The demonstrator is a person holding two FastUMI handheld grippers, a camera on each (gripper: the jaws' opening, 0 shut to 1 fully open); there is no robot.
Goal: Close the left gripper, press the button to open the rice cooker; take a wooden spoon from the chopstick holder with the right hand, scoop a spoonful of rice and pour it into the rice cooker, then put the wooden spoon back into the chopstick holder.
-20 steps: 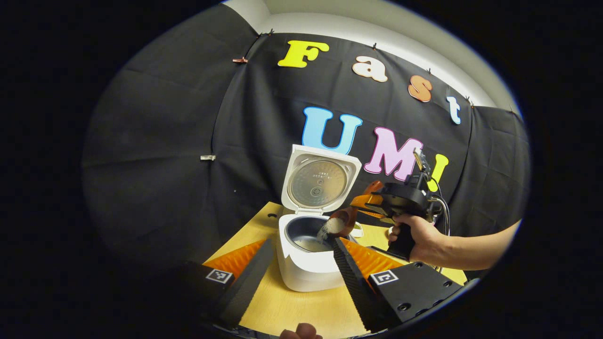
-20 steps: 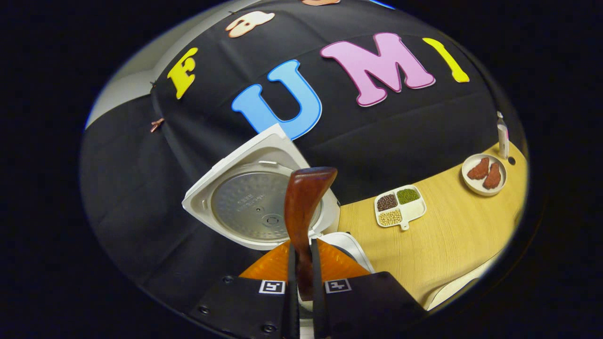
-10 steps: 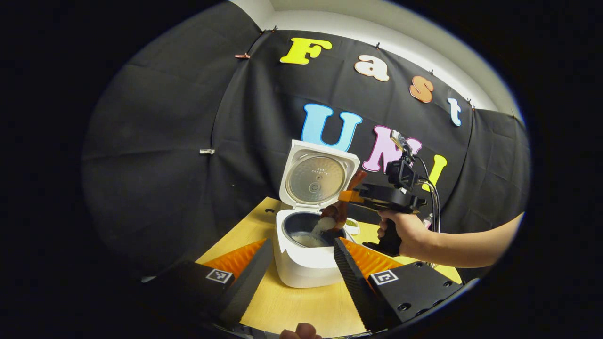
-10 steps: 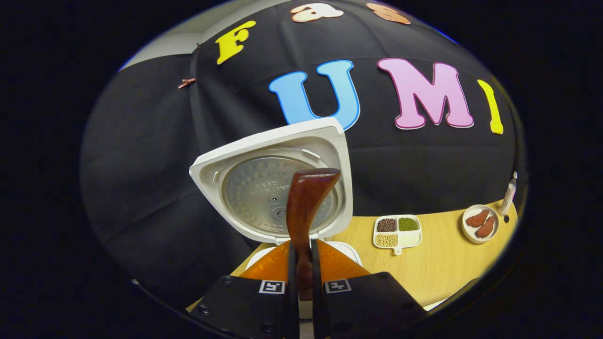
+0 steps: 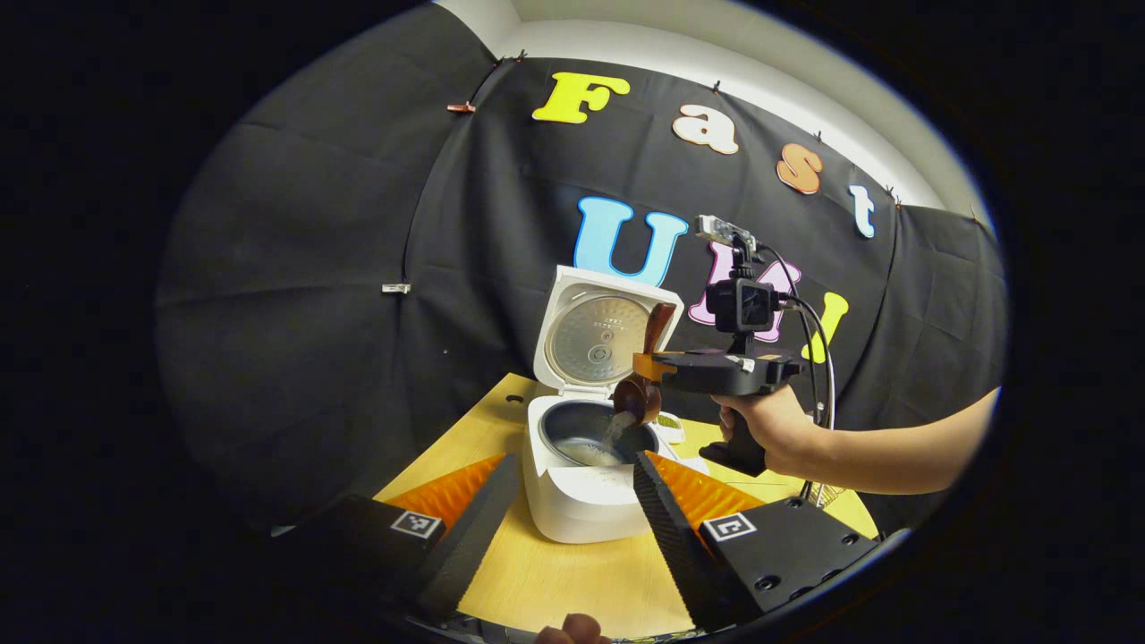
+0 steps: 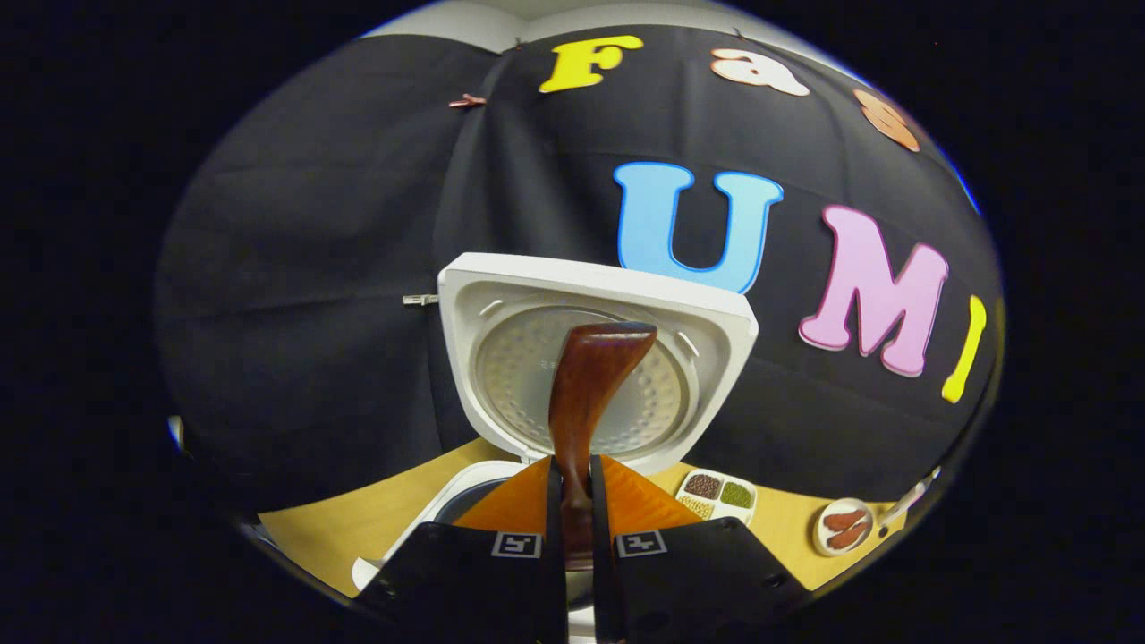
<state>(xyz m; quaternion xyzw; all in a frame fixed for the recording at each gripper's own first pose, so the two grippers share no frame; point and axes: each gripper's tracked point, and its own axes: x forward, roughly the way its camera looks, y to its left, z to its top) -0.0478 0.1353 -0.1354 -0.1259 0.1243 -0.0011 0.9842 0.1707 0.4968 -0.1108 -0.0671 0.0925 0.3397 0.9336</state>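
The rice cooker (image 5: 581, 487) stands on the wooden bench (image 5: 555, 581) with its lid (image 5: 604, 331) opened upright, and some white rice lies inside the dark inner pot (image 5: 586, 438). In the left gripper view, the right hand-held gripper (image 5: 646, 367) is held by a hand (image 5: 769, 429) above the pot, and its two fingers are closed tight on the handle of the wooden spoon (image 5: 642, 385). The spoon bowl is tilted down over the pot, and rice is falling from it into the cooker. The left hand-held gripper (image 5: 572, 519) is wide apart and holds nothing; the cooker body is seen between its fingers, without touching. In the right gripper view, the spoon handle (image 6: 586, 394) rises in front of the open lid (image 6: 595, 358), and a divided dish of beans (image 6: 718, 495) and a small plate (image 6: 841, 528) lie on the bench to the right.
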